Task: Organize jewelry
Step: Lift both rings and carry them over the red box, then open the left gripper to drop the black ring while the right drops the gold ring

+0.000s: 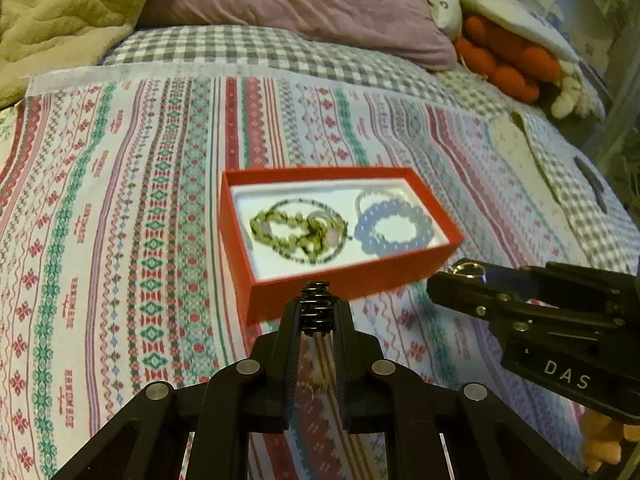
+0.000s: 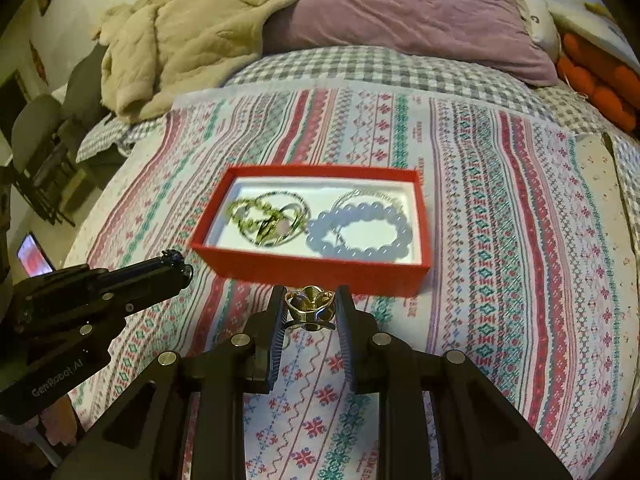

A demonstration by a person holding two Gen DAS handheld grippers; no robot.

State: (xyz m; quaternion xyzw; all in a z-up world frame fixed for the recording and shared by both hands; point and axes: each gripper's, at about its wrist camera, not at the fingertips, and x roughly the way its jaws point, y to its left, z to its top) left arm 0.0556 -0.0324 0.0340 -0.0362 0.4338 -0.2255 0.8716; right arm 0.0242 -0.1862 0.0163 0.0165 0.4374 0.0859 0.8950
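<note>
A red box (image 1: 320,286) (image 2: 312,270) with a white lining lies on the patterned cloth. Inside it rest a green beaded bracelet (image 1: 288,226) (image 2: 260,216) on the left and a pale blue beaded bracelet (image 1: 394,226) (image 2: 360,232) on the right. My left gripper (image 1: 316,312) (image 2: 176,266) is shut on a small dark ribbed piece (image 1: 316,308), held just in front of the box's near wall. My right gripper (image 2: 310,308) (image 1: 460,276) is shut on a gold and silver ring-like piece (image 2: 308,302) (image 1: 468,270), also near the box's front wall.
The striped patterned cloth (image 1: 120,240) covers a checked bedsheet (image 1: 280,48). At the back lie a purple pillow (image 2: 420,12), a beige quilt (image 2: 180,32) and orange plush items (image 1: 504,60). A small lit screen (image 2: 34,260) sits low at left beside the bed.
</note>
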